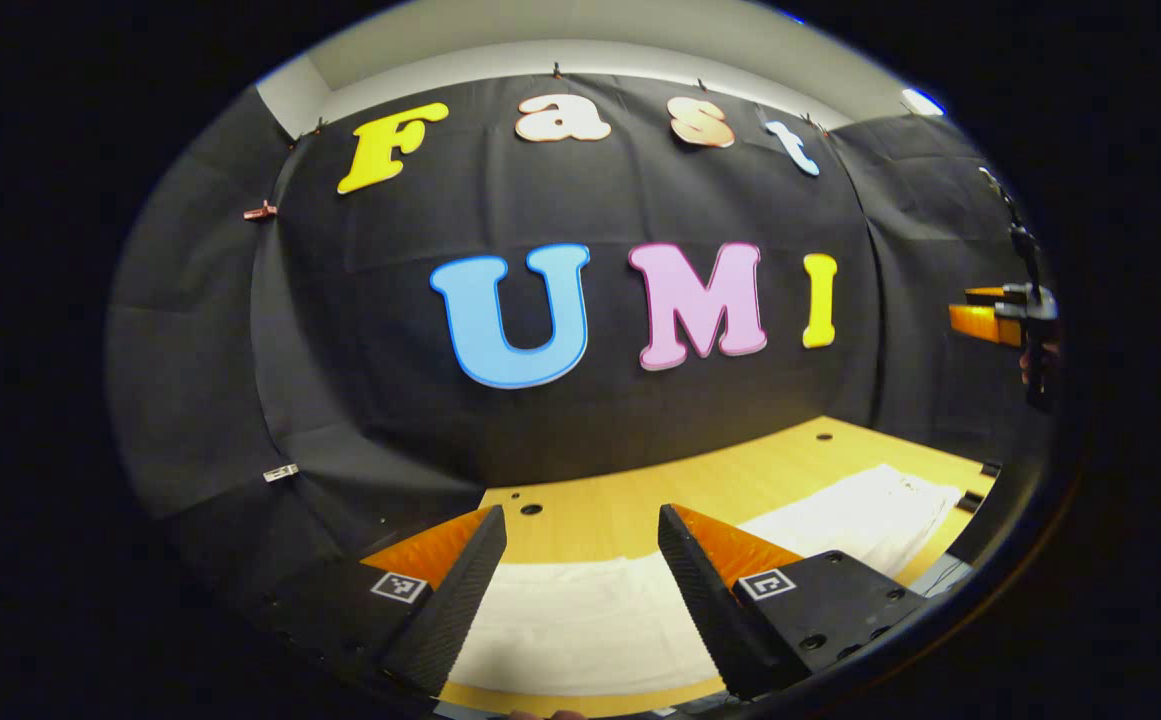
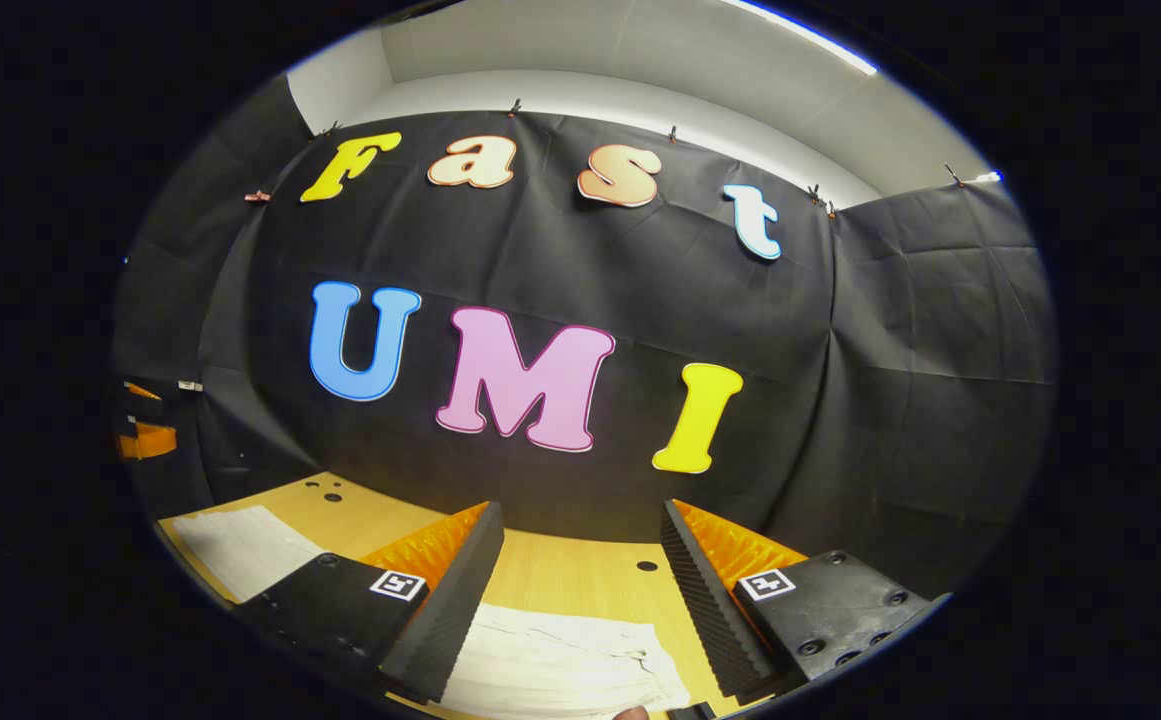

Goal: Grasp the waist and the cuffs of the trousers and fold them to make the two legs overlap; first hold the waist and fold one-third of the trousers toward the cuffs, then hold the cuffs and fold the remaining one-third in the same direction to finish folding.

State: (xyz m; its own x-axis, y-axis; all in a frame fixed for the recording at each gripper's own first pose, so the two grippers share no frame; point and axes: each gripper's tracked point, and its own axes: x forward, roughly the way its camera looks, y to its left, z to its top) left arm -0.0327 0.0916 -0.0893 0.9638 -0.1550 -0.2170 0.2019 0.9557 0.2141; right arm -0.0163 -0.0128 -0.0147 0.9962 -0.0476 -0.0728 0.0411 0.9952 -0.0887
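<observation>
Above the long white cloth trousers (image 1: 580, 610) on the wooden table (image 1: 640, 500), both grippers wait.
The left gripper (image 1: 580, 590) and right gripper (image 2: 580, 590) are apart, holding nothing; one thin pinch might drop a leg.

Open air above the desk (image 1: 640, 510), between it and the cloth wall (image 1: 560, 420) behind. Low white trousers (image 1: 580, 620) lying flat across the desk. Other tool (image 1: 1000, 320) raised far to the side.

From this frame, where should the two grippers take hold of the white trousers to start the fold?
Judging by the flat lay, grip at the two ends of the trousers: the left gripper and right gripper each hang open above one end. Come straight down and pinch the near edge off the table. Which end is the waist is unclear.
</observation>
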